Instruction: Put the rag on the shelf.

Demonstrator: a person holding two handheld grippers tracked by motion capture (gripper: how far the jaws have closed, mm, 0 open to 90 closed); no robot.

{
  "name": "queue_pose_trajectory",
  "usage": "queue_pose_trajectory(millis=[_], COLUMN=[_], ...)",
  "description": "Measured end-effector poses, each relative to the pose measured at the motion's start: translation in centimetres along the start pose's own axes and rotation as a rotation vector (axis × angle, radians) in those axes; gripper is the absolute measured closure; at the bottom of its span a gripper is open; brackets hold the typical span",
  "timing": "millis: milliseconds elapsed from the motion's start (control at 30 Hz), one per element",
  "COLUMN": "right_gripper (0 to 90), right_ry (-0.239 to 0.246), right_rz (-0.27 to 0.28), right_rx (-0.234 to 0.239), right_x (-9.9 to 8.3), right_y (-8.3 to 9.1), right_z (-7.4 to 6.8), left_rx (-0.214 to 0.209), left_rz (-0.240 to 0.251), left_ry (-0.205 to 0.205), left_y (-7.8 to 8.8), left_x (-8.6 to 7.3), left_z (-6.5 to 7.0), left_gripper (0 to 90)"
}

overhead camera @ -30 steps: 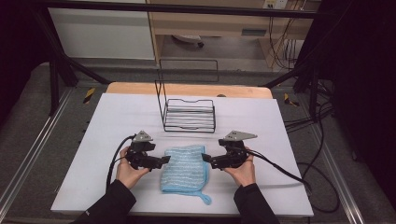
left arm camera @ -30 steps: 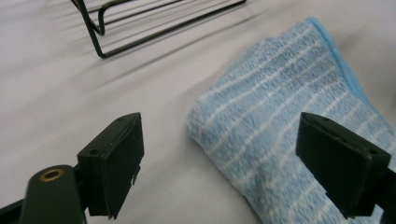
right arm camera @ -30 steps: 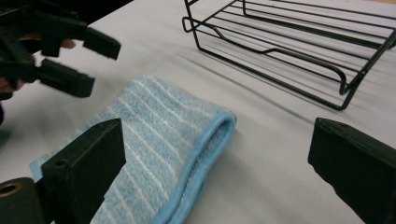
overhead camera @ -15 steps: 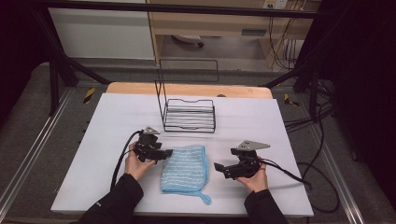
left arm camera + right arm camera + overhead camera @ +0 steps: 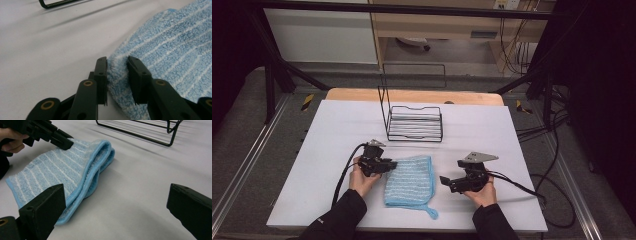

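The blue striped towel [image 5: 409,181] lies folded on the white surface [image 5: 322,150], on the person's side of the black wire rack [image 5: 414,122] and well apart from it. The left claw [image 5: 117,75] is closed on the towel's edge at the corner nearest the rack's left end, with terry pile bunched between its jaws. The right claw [image 5: 446,181] hangs just beside the towel's opposite edge with its jaws wide apart, holding nothing.

The grip looks shallow: the jaws seem to have caught only a narrow pinch of the border. If the left claw lifts or drags from there, the cloth could slide out (loose pile gives little purchase), or only the top layer might come up and the fold, which shows as two stacked layers in the right gripper view, would open.

With one corner held, the towel would probably swing or trail toward the rack, and its hanging loop [image 5: 432,214], on the corner farthest from the rack, could snag.
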State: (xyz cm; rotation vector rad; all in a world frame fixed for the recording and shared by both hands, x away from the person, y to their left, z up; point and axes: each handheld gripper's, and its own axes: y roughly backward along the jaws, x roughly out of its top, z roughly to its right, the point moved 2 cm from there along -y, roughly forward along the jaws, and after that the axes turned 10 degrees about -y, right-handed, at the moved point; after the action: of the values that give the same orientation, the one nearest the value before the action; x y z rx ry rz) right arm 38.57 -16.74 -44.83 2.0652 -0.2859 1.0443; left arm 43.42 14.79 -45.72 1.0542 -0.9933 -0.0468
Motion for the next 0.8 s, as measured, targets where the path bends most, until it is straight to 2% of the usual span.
queue_pose_trajectory(millis=[233,467,533,633,800], right_gripper=[4.1,8.3,13.6,23.5,36.5], right_ry=[0.001,0.001,-0.002,-0.028,-0.057], right_rz=[0.004,-0.002,-0.014,-0.027,-0.079], right_rx=[0.011,0.015,0.012,0.035,0.017], right_x=[1.0,2.9,3.4,4.0,3.8], right_y=[-0.7,-2.6,-3.4,-4.8,-7.0], right_z=[-0.7,-1.8,-1.9,-1.9,-1.3], left_rx=[0.002,0.001,0.002,0.001,-0.002], left_rz=[-0.001,-0.001,0.001,0.003,0.003], left_ry=[-0.011,-0.034,-0.036,-0.04,-0.042], left_y=[-0.1,-0.1,-0.1,-0.1,-0.1], left_x=[0.0,0.0,0.0,0.0,-0.1], left_z=[0.2,0.2,0.2,0.2,0.1], left_gripper=[73.6,73.9,73.9,74.0,73.9])
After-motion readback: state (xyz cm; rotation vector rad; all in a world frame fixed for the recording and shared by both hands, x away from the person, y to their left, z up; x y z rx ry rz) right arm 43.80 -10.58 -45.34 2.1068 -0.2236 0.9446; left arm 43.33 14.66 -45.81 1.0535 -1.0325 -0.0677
